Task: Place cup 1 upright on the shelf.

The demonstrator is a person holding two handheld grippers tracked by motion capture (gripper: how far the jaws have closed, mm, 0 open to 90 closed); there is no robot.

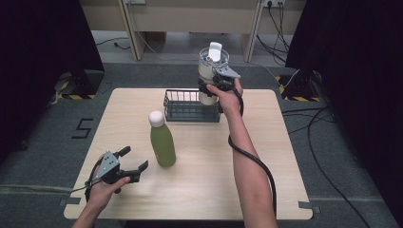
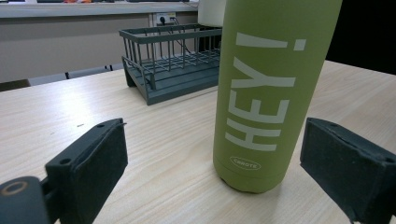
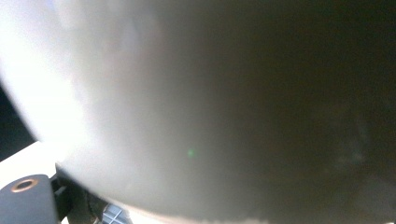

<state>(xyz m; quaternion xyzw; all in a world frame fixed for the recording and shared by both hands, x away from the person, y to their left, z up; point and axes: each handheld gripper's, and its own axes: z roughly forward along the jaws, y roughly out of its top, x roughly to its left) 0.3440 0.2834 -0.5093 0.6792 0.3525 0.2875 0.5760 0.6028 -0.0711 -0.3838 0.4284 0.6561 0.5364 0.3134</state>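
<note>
Holding the white cup (image 1: pixel 209 71) in your right gripper (image 1: pixel 212 87), you keep it up in the air over the back right end of the grey basket (image 1: pixel 183 112), with the jaws clamped on its side. Your left gripper (image 1: pixel 131 164) waits low on the counter (image 1: pixel 199 175), jaws apart, just beside the green bottle (image 1: pixel 162 140) but not touching it

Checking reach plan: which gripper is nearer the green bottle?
Left. The left gripper sits open on the table just left of the green bottle, jaws facing it without touching. The right gripper is across the table, holding a white tumbler over the wire basket.
</note>
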